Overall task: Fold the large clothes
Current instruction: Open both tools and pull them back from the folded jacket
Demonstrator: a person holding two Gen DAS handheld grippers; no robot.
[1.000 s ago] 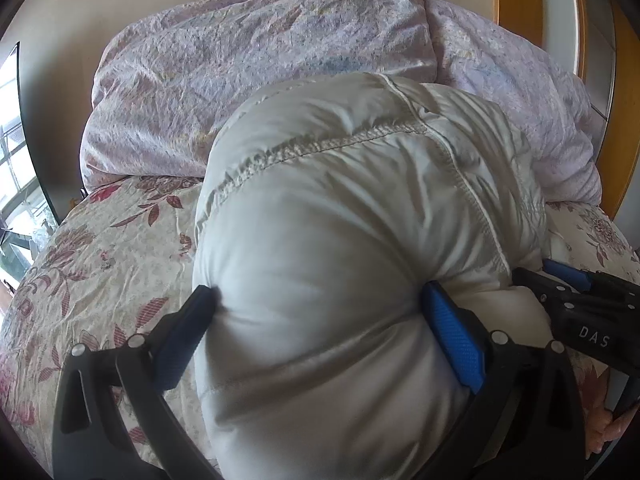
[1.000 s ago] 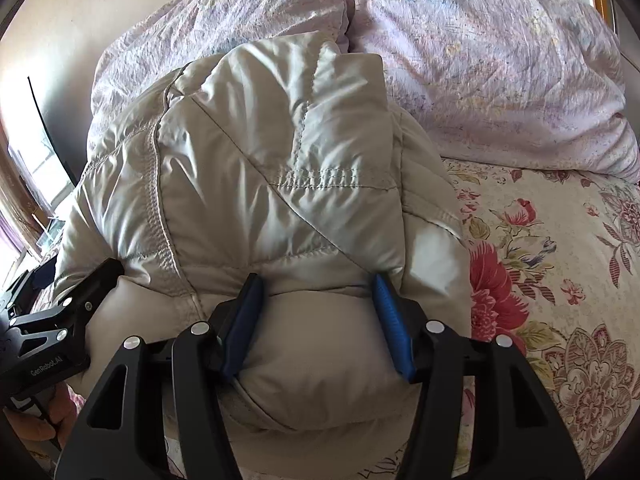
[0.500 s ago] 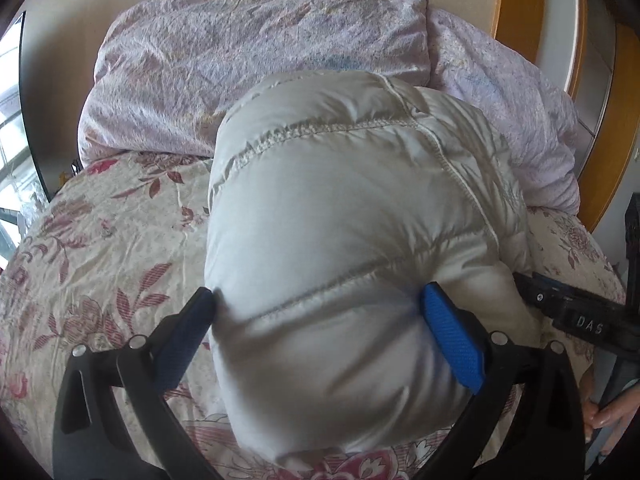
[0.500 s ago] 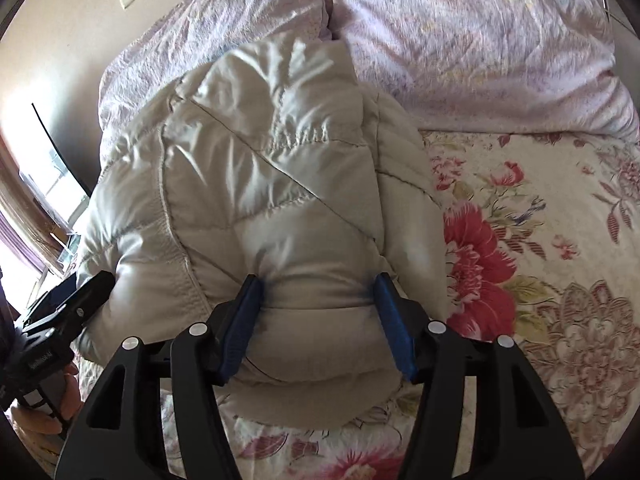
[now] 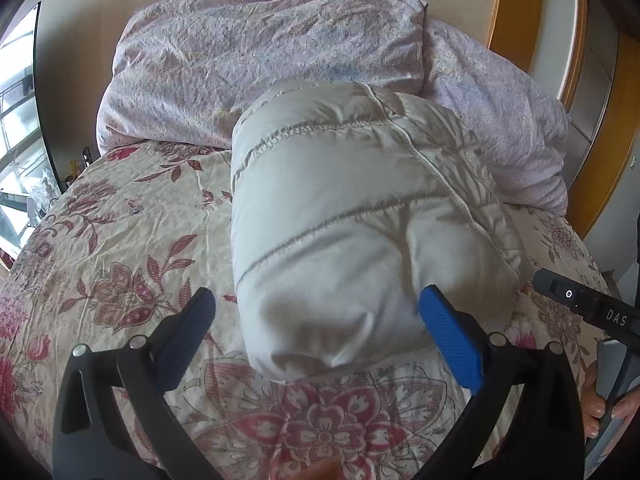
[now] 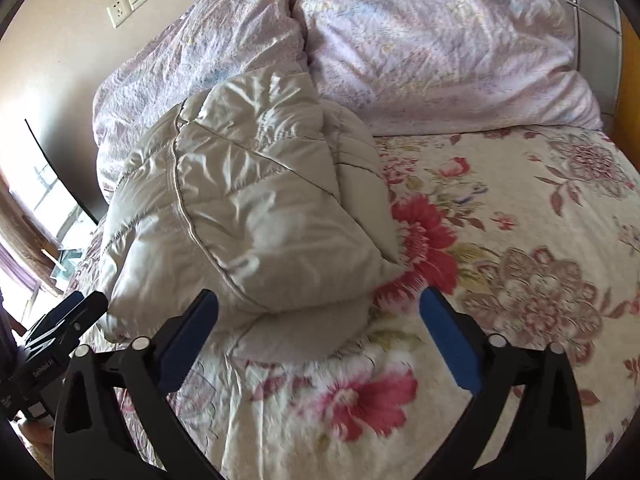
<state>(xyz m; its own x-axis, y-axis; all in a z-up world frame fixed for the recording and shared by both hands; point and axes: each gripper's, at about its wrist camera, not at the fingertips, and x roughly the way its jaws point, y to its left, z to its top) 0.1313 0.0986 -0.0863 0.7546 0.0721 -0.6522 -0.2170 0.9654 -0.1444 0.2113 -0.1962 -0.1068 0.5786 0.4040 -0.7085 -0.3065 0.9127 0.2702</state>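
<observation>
On the bed (image 5: 120, 264), the folded jacket (image 5: 352, 216) lies as a puffy white bundle on the floral cover, its far end against the pillows (image 5: 256, 68). The left gripper (image 5: 316, 312) has its jaws spread wide: the near end of the jacket bulges between them, the right blue pad just beside or barely touching the fabric, the left pad apart from it with cover showing in the gap. A second ago and half a second ago both pads pressed into the jacket's sides; now that grip has been let go and the bundle sits farther from the camera, with more of the flowered cover showing below it.

From the right wrist view the jacket (image 6: 256, 216) rests to the left of centre, its quilted seams running diagonally, pillows (image 6: 420, 48) behind it. The right gripper (image 6: 318, 308) is likewise wide apart, its left pad just beside the jacket's near edge, its right pad over bare cover well clear of the cloth. Earlier these pads were squeezed on the jacket's lower fold; they have since released and drawn back. Each gripper's body shows at the edge of the other's view.
</observation>
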